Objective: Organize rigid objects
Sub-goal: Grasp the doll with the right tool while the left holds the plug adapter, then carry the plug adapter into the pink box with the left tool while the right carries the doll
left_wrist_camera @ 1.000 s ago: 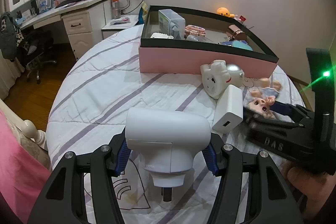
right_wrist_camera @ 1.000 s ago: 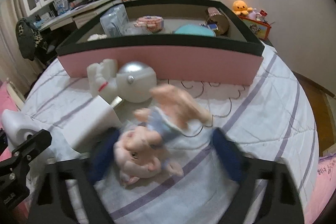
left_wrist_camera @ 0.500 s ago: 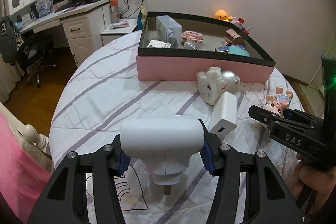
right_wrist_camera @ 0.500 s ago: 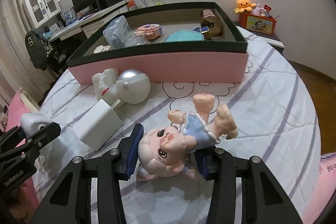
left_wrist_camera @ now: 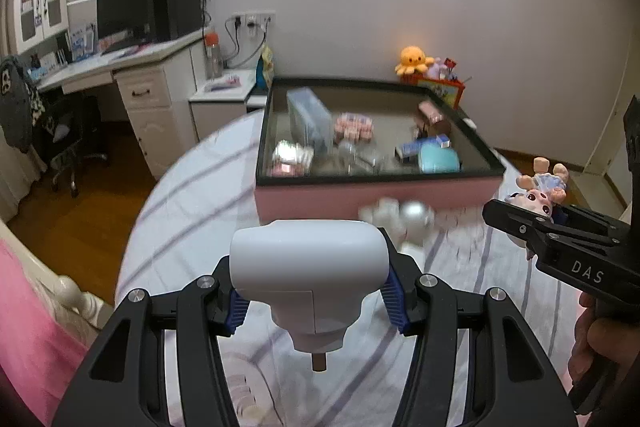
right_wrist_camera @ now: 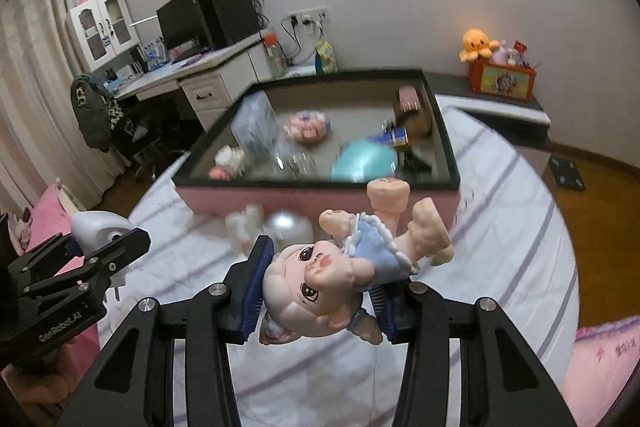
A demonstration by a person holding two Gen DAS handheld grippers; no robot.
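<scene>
Both grippers point slantwise down over the striped white quilt [left_wrist_camera: 192, 211], clear of it. The left gripper [left_wrist_camera: 314, 301] has its blue pads clamped on a rounded white plastic plug adapter [left_wrist_camera: 308, 267], pin downward. Beside it, the right gripper [right_wrist_camera: 318, 301] pinches the head of a small vinyl doll in a blue dress [right_wrist_camera: 340, 263], legs toward the pink, black-rimmed storage box [left_wrist_camera: 360, 195] ahead.

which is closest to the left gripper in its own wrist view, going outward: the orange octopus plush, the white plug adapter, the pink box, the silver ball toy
1. white plug adapter: clamped between the left gripper pads.
2. silver ball toy: on the bedspread just beyond, slightly right.
3. pink box: behind the toy, centre.
4. orange octopus plush: against the far wall, right of centre.
</scene>
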